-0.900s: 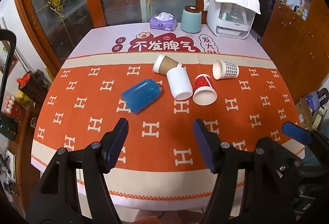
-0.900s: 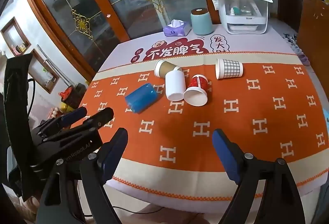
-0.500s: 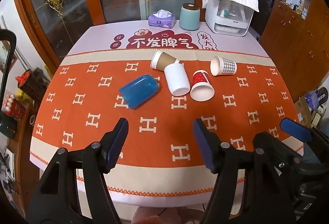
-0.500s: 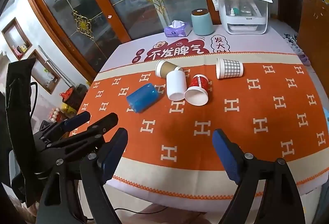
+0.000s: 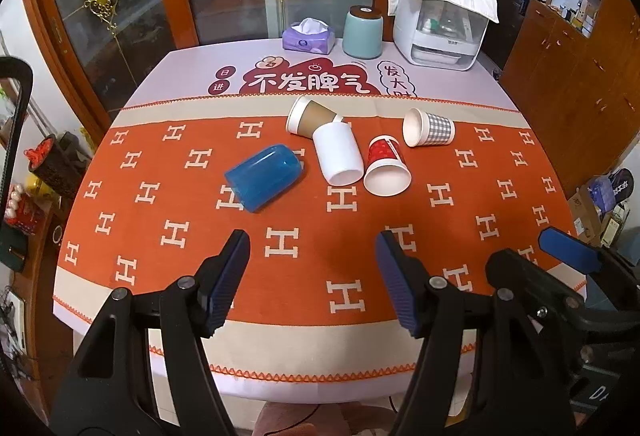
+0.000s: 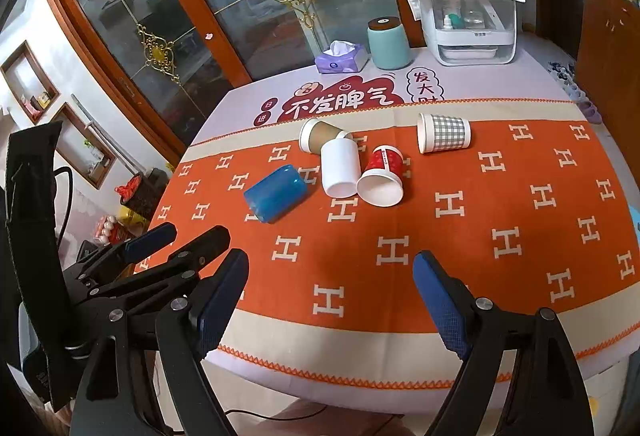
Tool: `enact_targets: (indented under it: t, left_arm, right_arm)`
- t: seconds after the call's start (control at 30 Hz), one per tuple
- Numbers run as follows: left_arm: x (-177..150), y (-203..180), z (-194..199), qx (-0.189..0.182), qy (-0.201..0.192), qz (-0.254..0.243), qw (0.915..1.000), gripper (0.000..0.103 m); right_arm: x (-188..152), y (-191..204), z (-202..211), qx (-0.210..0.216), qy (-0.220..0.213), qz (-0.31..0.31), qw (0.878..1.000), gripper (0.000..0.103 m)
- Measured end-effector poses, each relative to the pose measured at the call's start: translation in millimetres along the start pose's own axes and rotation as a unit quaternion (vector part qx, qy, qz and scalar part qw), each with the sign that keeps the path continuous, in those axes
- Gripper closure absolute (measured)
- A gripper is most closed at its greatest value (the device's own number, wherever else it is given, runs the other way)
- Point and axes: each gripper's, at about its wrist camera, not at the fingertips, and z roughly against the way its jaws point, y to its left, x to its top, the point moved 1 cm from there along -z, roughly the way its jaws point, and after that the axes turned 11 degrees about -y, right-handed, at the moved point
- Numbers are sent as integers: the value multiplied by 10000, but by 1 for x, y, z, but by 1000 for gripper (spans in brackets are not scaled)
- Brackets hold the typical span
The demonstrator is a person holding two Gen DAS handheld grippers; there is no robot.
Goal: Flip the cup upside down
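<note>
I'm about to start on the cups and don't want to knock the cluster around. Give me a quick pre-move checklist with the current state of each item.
1. Left gripper open, empty: ok.
2. Right gripper open, empty: ok.
3. Blue cup lying apart from the others, free to grab: ok.
4. White cup clear of neighbours: not ok; it touches the brown cup, and the red cup lies close beside it.
5. Checked cup lying alone: ok.
6. Any cup already upside down: not ok, all five lie on their sides.
</note>
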Motion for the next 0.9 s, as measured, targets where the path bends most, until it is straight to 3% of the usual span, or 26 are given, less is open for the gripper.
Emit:
enact_targets:
  t: [0.9]
  left_arm:
    - [-4, 7, -16, -94, 179, 41, 9998, 41]
  right_arm:
    - [-5, -2, -17, -28, 87, -94, 9999, 17]
